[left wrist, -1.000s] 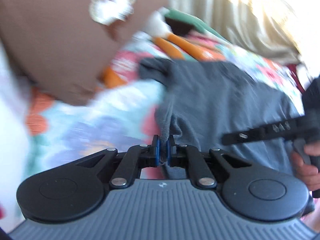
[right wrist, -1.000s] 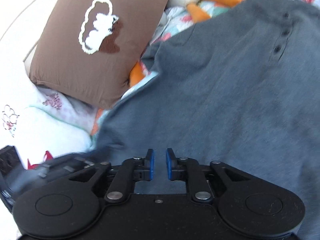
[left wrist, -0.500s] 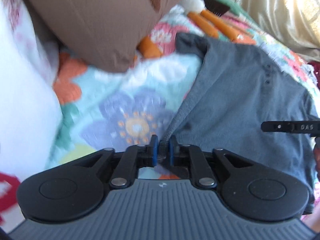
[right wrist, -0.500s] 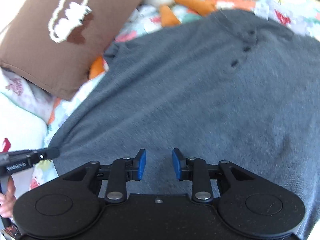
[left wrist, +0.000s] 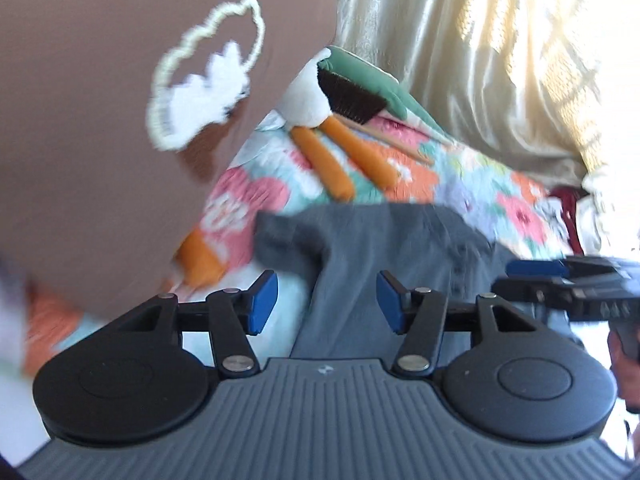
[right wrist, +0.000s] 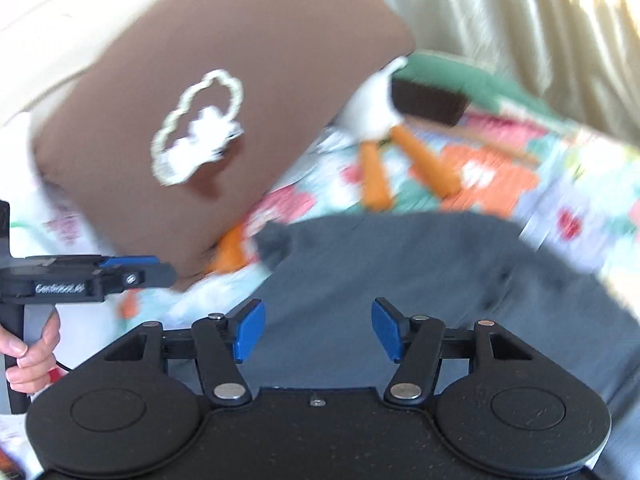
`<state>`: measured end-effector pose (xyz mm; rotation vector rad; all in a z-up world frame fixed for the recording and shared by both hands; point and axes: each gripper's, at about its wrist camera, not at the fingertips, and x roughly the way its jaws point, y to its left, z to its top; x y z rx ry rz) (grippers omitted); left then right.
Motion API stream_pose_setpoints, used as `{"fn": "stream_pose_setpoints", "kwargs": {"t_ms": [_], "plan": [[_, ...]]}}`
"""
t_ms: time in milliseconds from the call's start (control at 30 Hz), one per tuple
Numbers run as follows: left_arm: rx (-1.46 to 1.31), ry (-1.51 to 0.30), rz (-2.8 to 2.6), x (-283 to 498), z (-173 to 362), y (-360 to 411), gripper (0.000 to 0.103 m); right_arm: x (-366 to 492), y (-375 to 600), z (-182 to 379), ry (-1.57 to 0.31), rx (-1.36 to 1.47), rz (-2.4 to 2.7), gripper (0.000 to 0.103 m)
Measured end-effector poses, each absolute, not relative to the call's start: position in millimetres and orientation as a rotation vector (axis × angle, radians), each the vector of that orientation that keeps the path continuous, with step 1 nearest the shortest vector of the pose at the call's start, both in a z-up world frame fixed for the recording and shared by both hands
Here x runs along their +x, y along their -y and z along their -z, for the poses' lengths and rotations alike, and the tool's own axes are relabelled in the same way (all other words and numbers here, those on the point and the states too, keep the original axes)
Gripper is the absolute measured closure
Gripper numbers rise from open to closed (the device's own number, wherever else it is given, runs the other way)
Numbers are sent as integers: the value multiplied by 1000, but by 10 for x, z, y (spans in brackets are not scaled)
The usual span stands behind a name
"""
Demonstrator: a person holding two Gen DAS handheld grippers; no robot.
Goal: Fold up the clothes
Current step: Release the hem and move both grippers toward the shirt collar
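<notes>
Fingers (left wrist: 266, 303) of both grippers are spread wide, holding nothing, above a grey shirt (right wrist: 400, 280) on the floral bed (left wrist: 460, 172). Smooth folding likely means pinching one sleeve edge cleanly.

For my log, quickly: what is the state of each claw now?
Left claw: open, holding nothing.
Right claw: open, holding nothing.

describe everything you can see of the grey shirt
The grey shirt is a dark grey, soft knit-looking garment with a short row of dark buttons. It lies spread on the floral bedspread, one short sleeve reaching toward the brown pillow. Its far edge looks straight, perhaps a fold, though motion blur hides detail. The left gripper and right gripper hang over it, both open, neither holding it.
</notes>
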<state>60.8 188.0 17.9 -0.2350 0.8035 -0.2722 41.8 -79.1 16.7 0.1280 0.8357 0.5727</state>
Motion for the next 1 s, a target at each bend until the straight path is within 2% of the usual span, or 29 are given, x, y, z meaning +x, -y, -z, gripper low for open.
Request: {"fn": "stream_pose_setpoints", "kwargs": {"t_ms": [233,300,367,400,433,500,733,867,967,1000], "plan": [[-246,-853,203,1339,302,-1613,49,812,911,148,-822,197,-563,39],[-269,-855,178,1486,405,-1592,46,924,945,237,-818,216,-560,39],[-257,-854,166,1575,462,-1531,49,1037,979,327,-814,236,-558,39],[-240,-851,165,1606,479,-1487,65,1071,1007,368,-815,244,-558,39],[-222,-849,164,1636,496,-1444,103,1091,1042,405,-819,252,-558,39],[-175,-852,205,1619,484,-1325,103,1130,1111,480,-826,268,-560,39],[-19,-599,422,821,143,-806,103,1223,1308,542,-837,251,-532,39],[88,-627,355,617,98,-628,102,1260,1451,577,-839,323,-520,39],[-3,-674,254,732,91,-878,92,1262,1437,646,-862,316,-520,39],[-74,-697,233,788,100,-1003,82,1258,1420,665,-870,308,-522,39]]}}
